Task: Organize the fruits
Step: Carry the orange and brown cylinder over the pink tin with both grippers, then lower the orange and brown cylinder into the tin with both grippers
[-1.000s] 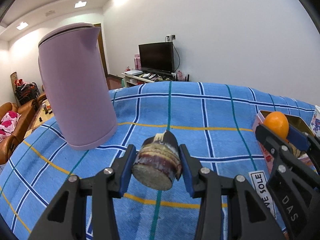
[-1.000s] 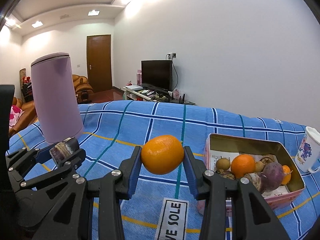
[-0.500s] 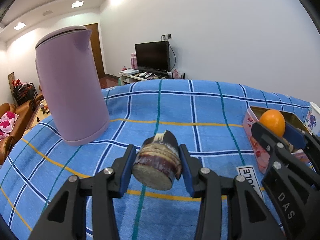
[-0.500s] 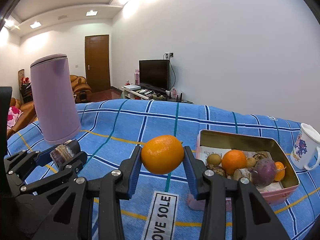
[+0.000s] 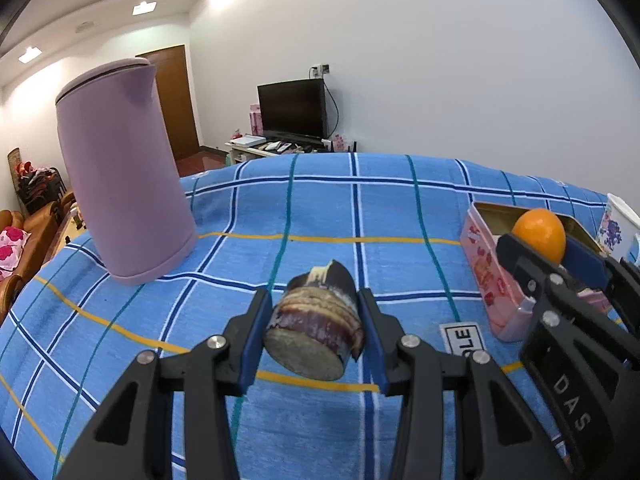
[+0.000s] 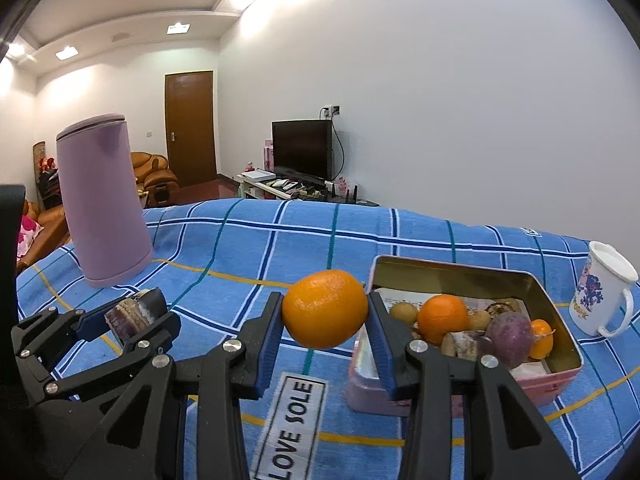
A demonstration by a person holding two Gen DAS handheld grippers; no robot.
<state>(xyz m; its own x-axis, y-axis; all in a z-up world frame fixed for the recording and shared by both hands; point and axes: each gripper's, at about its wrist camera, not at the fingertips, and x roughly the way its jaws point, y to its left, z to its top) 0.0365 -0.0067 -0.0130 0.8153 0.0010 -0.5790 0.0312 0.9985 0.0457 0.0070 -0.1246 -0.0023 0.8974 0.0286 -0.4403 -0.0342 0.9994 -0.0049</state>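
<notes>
My left gripper [image 5: 316, 328] is shut on a short dark purple sugarcane piece [image 5: 316, 330] with a pale cut face, held above the blue checked cloth. My right gripper [image 6: 326, 316] is shut on an orange [image 6: 325, 315], held just left of a pink tin box [image 6: 556, 376]. The box holds another orange [image 6: 443, 317], a purple fruit [image 6: 509, 333], small brown fruits and another cane piece. In the left wrist view the right gripper [image 5: 544, 246] with its orange [image 5: 540, 234] hangs at the box's [image 5: 486, 272] near left corner. The right wrist view shows the left gripper [image 6: 132, 316] at lower left.
A tall lilac kettle [image 5: 120, 200] stands at the left back of the table. A white printed mug [image 6: 602, 294] stands right of the box. A cloth label reading LOVE SOLE [image 6: 294, 426] lies in front. Beyond the table are a TV, a door and a sofa.
Both grippers have shifted right over the cloth with their loads; the kettle sits further left in view and the pink box appears closer. Neither grip has changed.
</notes>
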